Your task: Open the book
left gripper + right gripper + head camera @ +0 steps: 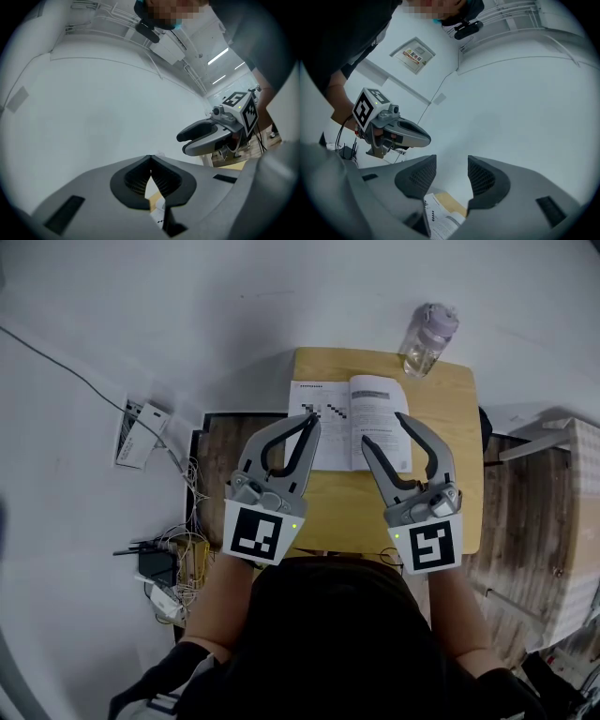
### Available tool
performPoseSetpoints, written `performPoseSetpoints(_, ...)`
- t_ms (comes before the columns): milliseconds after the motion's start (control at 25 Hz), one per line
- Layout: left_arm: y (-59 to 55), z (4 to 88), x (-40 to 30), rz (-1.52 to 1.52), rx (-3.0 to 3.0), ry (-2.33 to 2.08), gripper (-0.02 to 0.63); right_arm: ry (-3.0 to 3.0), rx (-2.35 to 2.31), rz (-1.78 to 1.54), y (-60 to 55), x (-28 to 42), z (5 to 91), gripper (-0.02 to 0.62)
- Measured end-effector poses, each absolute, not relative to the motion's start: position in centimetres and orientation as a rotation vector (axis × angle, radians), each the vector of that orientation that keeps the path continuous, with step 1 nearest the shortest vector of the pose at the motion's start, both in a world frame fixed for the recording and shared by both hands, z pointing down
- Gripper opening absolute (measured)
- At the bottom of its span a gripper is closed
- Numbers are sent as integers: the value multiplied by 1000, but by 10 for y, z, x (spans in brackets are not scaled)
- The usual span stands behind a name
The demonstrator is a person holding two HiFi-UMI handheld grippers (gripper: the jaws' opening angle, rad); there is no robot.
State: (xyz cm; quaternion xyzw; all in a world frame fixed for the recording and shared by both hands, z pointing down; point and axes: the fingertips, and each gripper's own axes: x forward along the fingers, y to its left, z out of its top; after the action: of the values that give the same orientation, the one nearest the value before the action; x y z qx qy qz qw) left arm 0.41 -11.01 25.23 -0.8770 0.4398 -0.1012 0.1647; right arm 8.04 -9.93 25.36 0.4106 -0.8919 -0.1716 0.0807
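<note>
The left gripper (309, 421) is smooth and grey, with two curved jaws and bumpy black pads. Its jaw tips are pressed together with nothing in them. The right gripper (382, 427) looks the same, but its jaws are a little apart and hold nothing. Both are held over one book (349, 423). It lies flat and open on the small wooden table (450, 427), showing two white printed pages. One see-through plastic bottle (428, 338) stands at the table's far corner.
</note>
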Motion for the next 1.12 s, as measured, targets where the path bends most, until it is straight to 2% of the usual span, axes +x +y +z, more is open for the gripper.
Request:
performPoseSetpoints(320,-95,245,2,-293,-2499,1223,11,-2760,1171,-534,-86,66,236,209)
performPoseSetpoints(760,-92,240,1,-294,-2500,1199,11,-2743,1093,-509,-75,52,253,203)
performPoseSetpoints(840,-92,240,2,-295,-2500,1195,11,-2752,1110,-501,-75,52,252,176)
performPoseSetpoints(1000,-92,239,2,-293,-2499,1195,11,-2773,1159,-447,-79,57,246,36)
performPoseSetpoints(1120,-93,241,1,-298,-2506,1200,11,-2799,1150,-400,-80,57,246,29)
